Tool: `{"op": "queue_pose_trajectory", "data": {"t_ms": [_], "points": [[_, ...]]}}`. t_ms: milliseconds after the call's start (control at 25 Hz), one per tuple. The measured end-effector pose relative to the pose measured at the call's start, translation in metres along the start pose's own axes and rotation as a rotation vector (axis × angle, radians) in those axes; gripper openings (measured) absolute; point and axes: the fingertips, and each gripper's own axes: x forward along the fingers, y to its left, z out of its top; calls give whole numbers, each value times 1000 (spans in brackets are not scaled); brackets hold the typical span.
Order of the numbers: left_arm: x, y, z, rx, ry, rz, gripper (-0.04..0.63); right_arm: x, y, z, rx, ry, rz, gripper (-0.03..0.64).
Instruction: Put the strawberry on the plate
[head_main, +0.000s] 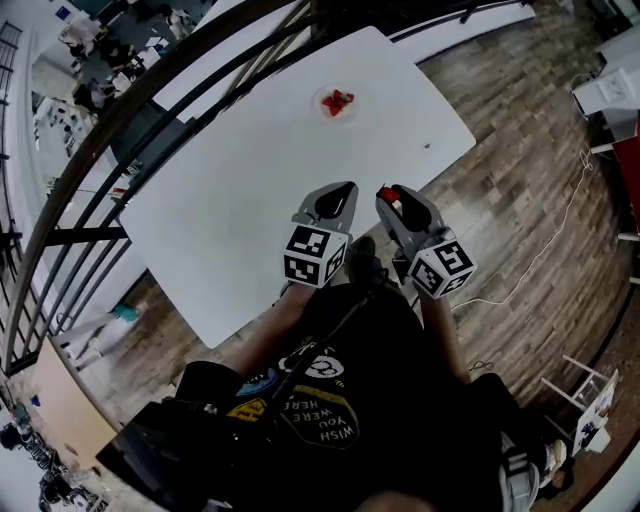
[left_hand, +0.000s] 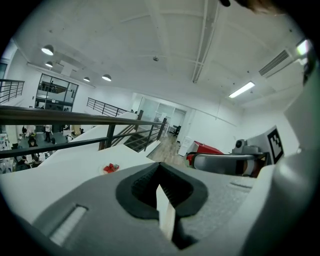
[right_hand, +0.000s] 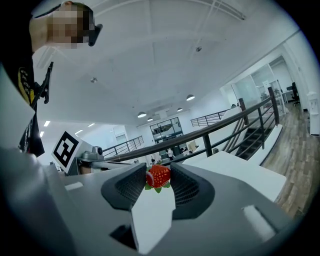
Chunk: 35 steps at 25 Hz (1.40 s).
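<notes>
Reads as an open-plan office, perhaps a lab, on a mezzanine: black railing (left_hand: 60, 116) beside the white table's (head_main: 250, 190) edge, glass-walled rooms (left_hand: 56, 90) beyond, round ceiling lamps (left_hand: 47, 50), wood-plank floor (head_main: 520, 130).

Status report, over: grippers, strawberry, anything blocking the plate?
Left gripper shut, empty. Right gripper shut on strawberry, over the table's near side. Plate at far side, red fruit in it. Nothing in the way.

White table (head_main: 250, 180) beside black railing (left_hand: 60, 116)

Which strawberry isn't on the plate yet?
The strawberry clamped in the right gripper; the other strawberries already lie on the plate.
</notes>
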Motion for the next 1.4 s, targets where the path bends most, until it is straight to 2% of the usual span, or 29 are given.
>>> {"op": "queue_pose_trajectory", "data": {"t_ms": [240,360,720,1000,1400], "points": [[39,-25,8,-8,-11,72,0,-16,-42,13,-16,20,73,153],[58,-34,9,-36,-26,105,0,-18,-63,16,-27,36,116,153],[85,-16,4,-83,-25,260,0,2,-97,13,-49,107,257,153],[91,3,-9,-109,3,261,0,34,-103,2,-48,146,276,152],[104,65,-9,-149,23,230,0,97,-110,-10,-56,216,230,152]]}}
